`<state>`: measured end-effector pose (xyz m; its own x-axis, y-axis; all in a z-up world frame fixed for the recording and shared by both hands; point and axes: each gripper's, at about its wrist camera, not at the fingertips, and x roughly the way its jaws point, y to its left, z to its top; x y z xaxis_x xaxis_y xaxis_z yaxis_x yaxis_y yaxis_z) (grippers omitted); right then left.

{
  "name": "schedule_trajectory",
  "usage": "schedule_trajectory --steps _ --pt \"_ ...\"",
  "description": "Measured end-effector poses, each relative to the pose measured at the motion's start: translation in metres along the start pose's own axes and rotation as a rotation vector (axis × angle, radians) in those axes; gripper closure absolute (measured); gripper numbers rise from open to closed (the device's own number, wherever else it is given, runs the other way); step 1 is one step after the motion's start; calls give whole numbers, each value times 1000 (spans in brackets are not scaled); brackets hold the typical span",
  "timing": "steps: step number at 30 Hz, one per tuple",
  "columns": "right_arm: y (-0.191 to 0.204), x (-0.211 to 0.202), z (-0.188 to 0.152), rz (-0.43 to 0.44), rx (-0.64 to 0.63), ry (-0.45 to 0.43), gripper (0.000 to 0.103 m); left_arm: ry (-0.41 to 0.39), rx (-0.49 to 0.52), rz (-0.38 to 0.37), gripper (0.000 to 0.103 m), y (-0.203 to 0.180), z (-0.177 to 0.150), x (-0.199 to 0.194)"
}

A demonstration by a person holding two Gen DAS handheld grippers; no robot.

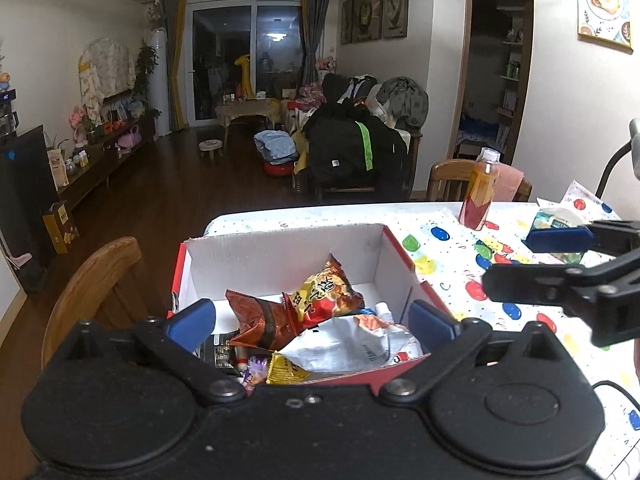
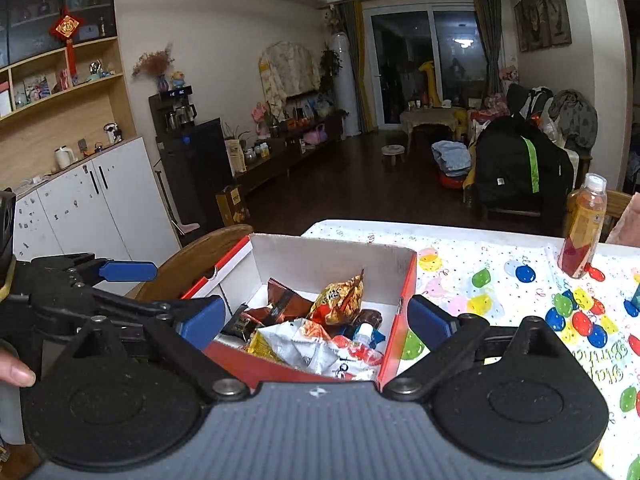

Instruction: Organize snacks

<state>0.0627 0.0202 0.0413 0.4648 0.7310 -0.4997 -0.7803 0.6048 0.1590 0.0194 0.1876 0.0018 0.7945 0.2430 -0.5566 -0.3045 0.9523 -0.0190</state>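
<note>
Over the box [image 1: 280, 252], both grippers' fingers [image 1: 192, 318] [image 2: 428, 316] spread, empty; lower snacks [image 1: 332, 292] lie buried.

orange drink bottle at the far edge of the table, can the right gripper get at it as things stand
Probably yes. The right gripper is open and empty, and the orange drink bottle stands upright and alone on the tablecloth, right of the snack box.

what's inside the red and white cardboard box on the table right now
The box holds loose snacks: an orange-red chip bag leaning on a brown packet, a crumpled white wrapper, a yellow packet and a small white-capped bottle. Whatever lies beneath that pile is covered.
</note>
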Motion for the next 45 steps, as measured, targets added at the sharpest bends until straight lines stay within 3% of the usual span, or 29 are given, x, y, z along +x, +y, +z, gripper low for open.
schedule_trajectory --steps 15,27,45 --pt "-19 -14 -15 -51 126 -18 0 8 -85 1 0 -6 1 -24" --pt "-15 -19 -14 -101 100 -21 0 27 -98 9 0 -8 -4 -24" --pt "-12 -17 -13 -91 119 -9 0 5 -111 -19 0 -12 -2 -32"
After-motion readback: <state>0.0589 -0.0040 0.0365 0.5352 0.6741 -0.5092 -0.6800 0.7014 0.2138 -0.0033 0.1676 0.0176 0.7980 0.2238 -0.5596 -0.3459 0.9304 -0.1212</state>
